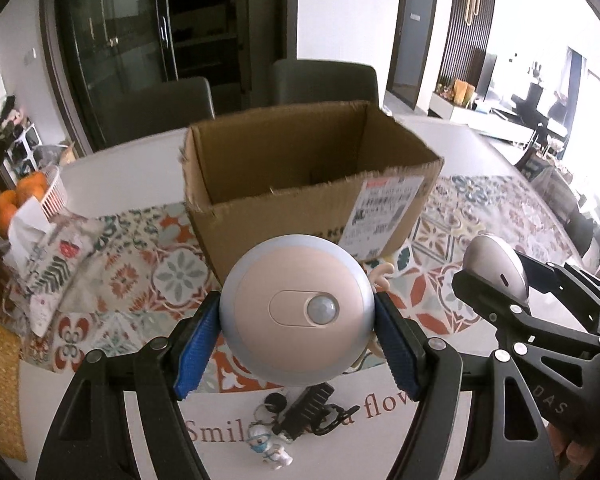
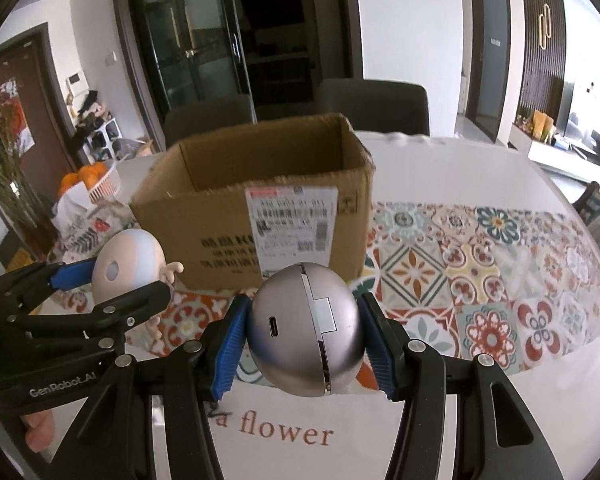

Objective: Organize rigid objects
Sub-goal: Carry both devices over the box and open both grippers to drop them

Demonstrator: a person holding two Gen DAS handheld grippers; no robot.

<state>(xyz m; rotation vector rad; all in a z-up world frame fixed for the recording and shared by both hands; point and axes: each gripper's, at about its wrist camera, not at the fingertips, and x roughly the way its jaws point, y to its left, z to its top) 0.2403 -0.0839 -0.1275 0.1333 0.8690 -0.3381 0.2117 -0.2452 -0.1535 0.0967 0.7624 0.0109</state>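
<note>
The left gripper (image 1: pixel 298 326) clamps a pink sensor light (image 1: pixel 296 308); the right gripper (image 2: pixel 302 334) pinches a silver egg-shaped device (image 2: pixel 300 328). Only the left view shows keychains (image 1: pixel 296 412) beneath its fingers. Beyond both, the cardboard box's (image 1: pixel 300 184) visible interior looks bare.

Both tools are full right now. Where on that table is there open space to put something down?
The patterned cloth right of the cardboard box lies bare, as does the white table beyond it. The box's visible interior looks empty. Crowded spots: keychains below the left tool, and the orange basket with clutter at the left edge.
</note>
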